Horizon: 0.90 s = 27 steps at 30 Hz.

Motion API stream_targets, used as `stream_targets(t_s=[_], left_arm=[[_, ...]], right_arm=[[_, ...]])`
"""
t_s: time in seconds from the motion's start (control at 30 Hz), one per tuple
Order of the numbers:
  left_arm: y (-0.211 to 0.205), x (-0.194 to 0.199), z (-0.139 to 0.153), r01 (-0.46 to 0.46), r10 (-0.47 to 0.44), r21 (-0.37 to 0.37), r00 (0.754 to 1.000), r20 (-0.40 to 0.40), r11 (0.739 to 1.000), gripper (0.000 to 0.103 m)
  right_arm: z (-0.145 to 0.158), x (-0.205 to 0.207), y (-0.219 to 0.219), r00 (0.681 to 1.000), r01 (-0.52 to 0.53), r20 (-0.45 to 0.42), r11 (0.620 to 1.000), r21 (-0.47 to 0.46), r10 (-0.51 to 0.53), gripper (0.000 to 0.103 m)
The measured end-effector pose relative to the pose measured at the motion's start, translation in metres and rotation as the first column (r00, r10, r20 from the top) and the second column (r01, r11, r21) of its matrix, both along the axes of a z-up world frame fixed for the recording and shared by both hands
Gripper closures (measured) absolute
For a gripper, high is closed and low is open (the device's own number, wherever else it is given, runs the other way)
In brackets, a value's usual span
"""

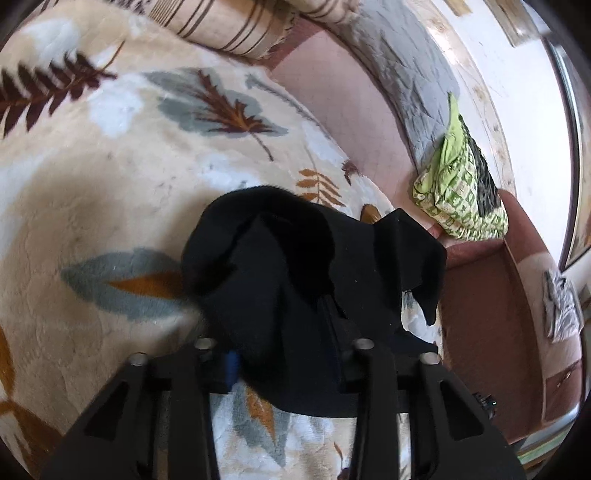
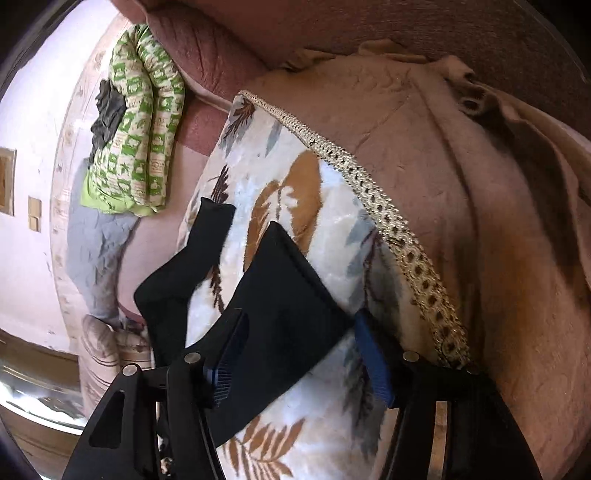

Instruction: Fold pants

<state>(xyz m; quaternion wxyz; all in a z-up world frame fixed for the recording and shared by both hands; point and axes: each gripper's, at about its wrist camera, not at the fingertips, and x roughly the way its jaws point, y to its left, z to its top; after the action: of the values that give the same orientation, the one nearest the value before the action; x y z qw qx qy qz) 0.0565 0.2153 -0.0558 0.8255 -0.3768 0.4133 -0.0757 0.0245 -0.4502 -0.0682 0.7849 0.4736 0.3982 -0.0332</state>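
The black pants [image 1: 280, 258] lie bunched on a cream blanket with a leaf print [image 1: 110, 166]. My left gripper [image 1: 284, 343] is shut on a fold of them; the cloth drapes over its fingers and hides the tips, with only a sliver of blue pad [image 1: 232, 369] showing. In the right wrist view, a flat corner of the pants [image 2: 284, 295] lies on the blanket between the two blue pads [image 2: 373, 354] of my right gripper [image 2: 299, 350]. Its jaws stand apart around the cloth without pinching it. A narrow black strip [image 2: 192, 266] runs off to the upper left.
A green patterned bundle of bedding [image 1: 458, 192] [image 2: 136, 129] leans against the pink sofa back [image 1: 332, 96]. A striped pillow [image 1: 229, 26] lies at the far end. The blanket's gold braided edge [image 2: 388, 218] runs beside a tan cover [image 2: 498, 221] on the right.
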Motion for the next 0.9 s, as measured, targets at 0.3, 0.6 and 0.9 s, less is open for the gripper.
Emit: stream_targets(t_s=[0.3, 0.6, 0.9], left_arm=[[0.014, -0.057, 0.009, -0.125, 0.124, -0.020, 0.992, -0.034, 0.992, 0.100], [0.087, -0.150, 0.039, -0.230, 0.231, 0.033, 0.973, -0.018, 0.973, 0.100], [0.119, -0.169, 0.055, -0.419, 0.429, 0.256, 0.903, 0.018, 0.871, 0.073]], right_arm=[[0.008, -0.015, 0.002, 0.998, -0.055, 0.017, 0.998, -0.017, 0.055, 0.100], [-0.005, -0.047, 0.056, 0.950, -0.298, -0.089, 0.954, 0.025, 0.299, 0.099], [0.063, -0.044, 0.066, 0.989, -0.090, 0.077, 0.928, -0.362, 0.126, 0.068]])
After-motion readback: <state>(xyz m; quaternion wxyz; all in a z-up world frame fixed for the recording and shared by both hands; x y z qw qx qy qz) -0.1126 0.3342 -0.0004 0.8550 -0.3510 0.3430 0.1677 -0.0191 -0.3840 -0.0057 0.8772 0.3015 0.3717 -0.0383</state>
